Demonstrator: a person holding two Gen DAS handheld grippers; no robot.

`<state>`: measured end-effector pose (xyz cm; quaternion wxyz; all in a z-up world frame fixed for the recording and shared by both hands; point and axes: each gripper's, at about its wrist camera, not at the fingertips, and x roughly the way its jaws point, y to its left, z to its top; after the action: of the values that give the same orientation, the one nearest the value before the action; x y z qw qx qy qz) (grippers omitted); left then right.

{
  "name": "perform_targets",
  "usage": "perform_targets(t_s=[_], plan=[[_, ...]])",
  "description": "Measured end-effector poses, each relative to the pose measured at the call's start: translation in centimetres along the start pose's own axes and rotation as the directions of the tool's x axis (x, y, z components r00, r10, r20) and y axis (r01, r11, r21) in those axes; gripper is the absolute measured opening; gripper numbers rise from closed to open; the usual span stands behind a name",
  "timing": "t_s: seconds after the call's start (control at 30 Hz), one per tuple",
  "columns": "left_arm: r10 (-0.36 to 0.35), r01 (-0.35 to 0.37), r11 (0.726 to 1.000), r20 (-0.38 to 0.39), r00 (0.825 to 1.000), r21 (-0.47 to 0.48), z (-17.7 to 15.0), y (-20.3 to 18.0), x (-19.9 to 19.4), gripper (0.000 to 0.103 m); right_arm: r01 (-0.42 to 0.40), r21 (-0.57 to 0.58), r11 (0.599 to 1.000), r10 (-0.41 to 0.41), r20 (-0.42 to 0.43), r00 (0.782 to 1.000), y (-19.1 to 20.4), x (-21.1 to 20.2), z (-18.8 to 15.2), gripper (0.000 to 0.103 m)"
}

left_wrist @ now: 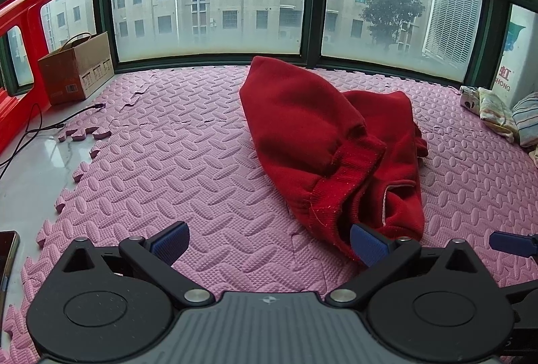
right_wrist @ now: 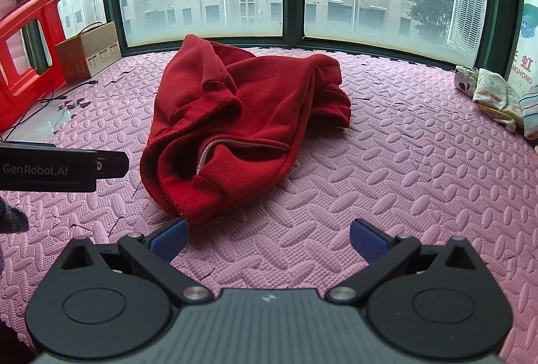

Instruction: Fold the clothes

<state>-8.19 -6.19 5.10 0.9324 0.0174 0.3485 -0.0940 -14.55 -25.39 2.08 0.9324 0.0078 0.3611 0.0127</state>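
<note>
On pink mat, crumpled red sweater (both hand-held grippers agape).

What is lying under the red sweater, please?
The red sweater lies crumpled on the pink foam mat, which shows all around it. Whether anything else is beneath it cannot be seen, because the cloth covers that part.

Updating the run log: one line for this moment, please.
left claw open | right claw open | red sweater crumpled, unheld, on pink mat
</note>
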Motion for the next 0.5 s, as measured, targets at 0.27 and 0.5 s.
perform_targets(t_s=[0.27,0.5], plan=[[-0.008,0.008,1.000,-0.005,1.000,0.015,0.9,-0.5,0.5,0.103,-0.024,0.005,1.000,0.024,-0.025,0.999,-0.3,0.6,0.4,0.103],[-0.026,0.026,1.000,-0.020,0.999,0.015,2.4,-0.9,1.4,0.103,-0.035,0.016,0.999,0.036,-0.035,0.999,-0.9,1.2,1.1,0.102]])
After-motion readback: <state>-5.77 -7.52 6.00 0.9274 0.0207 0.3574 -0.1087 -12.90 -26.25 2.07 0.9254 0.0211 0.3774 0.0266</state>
